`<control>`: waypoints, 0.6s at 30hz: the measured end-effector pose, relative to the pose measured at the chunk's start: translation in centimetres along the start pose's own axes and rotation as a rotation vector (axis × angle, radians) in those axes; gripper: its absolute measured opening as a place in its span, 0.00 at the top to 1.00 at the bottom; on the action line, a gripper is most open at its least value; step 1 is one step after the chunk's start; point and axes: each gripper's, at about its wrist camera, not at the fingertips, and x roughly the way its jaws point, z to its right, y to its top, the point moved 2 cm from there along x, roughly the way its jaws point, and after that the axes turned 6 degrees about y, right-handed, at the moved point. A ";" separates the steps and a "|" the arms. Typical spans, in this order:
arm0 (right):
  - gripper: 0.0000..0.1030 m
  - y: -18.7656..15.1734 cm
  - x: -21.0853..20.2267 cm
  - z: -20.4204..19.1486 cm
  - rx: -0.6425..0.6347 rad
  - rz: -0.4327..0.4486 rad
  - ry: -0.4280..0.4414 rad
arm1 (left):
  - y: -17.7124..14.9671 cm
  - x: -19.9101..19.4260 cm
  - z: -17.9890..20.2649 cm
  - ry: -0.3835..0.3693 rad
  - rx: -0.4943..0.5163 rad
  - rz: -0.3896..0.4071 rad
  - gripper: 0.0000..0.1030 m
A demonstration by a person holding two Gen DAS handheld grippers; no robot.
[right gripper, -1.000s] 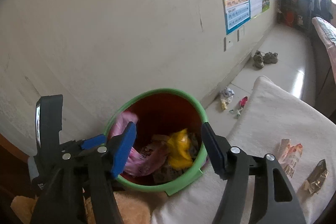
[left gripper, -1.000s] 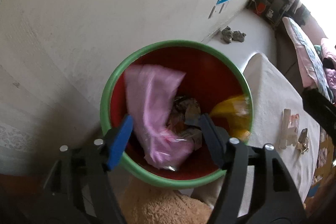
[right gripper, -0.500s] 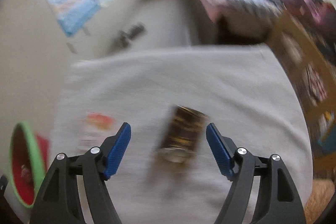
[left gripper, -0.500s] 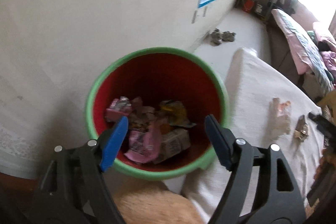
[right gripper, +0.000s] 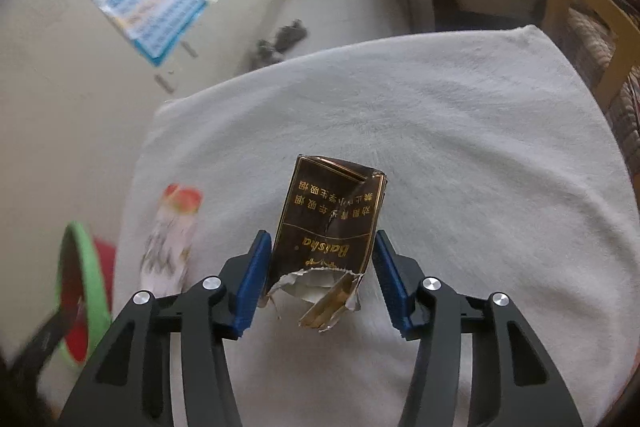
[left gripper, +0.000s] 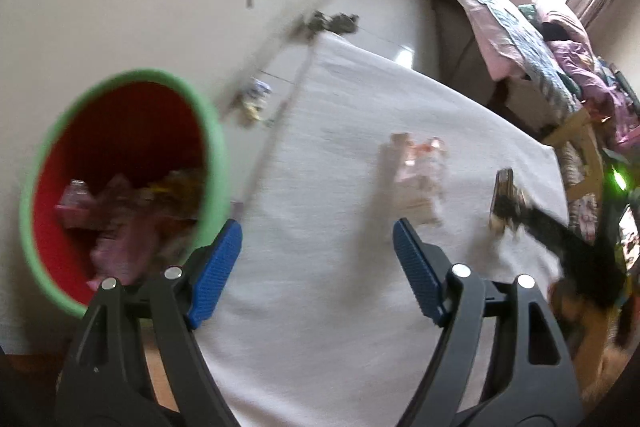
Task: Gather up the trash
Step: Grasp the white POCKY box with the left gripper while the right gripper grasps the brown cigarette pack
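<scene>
A white towel-like cloth (right gripper: 440,147) covers the raised surface, and everything sits around it. Off the cloth's left edge stands the bin (left gripper: 208,131), green-rimmed and red inside, with pink and yellow wrappers heaped at its bottom. On the cloth, between the bin and the cloth's middle, lies a crinkled pale wrapper (right gripper: 170,239) with an orange-red patch at its far end. Near the middle of the cloth lies a torn brown cigarette pack (right gripper: 328,223) printed in gold, its ripped foil end toward the right gripper (right gripper: 320,271). That gripper's blue pads sit one at each side of the pack, the left pad right against it and the right one just beside it, so I can't tell whether they're pinching it. The left gripper (left gripper: 316,267) hovers over bare cloth beside the bin, jaws spread wide, holding nothing.
</scene>
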 end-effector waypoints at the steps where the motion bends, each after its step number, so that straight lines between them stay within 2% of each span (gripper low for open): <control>1: 0.51 -0.7 -1.0 0.1 -0.027 -0.003 0.008 | 0.3 0.7 0.9 -0.005 0.008 -0.009 0.27; 5: 0.50 -4.4 -4.4 0.6 -0.136 -0.025 0.006 | 1.1 3.3 4.9 -0.018 0.073 -0.051 0.27; 9: 0.50 -7.2 -4.9 1.8 -0.168 -0.072 0.000 | 1.5 5.7 7.6 -0.005 0.107 -0.085 0.27; 12: 0.48 -7.6 -4.3 2.4 -0.157 -0.115 0.028 | 1.7 7.6 9.1 0.027 0.127 -0.112 0.27; 16: 0.47 -7.8 -4.3 2.3 -0.153 -0.129 0.063 | 2.2 8.8 9.6 0.025 0.097 -0.149 0.27; 18: 0.42 -7.8 -4.6 2.4 -0.145 -0.116 0.074 | 2.3 9.3 9.7 0.024 0.088 -0.165 0.28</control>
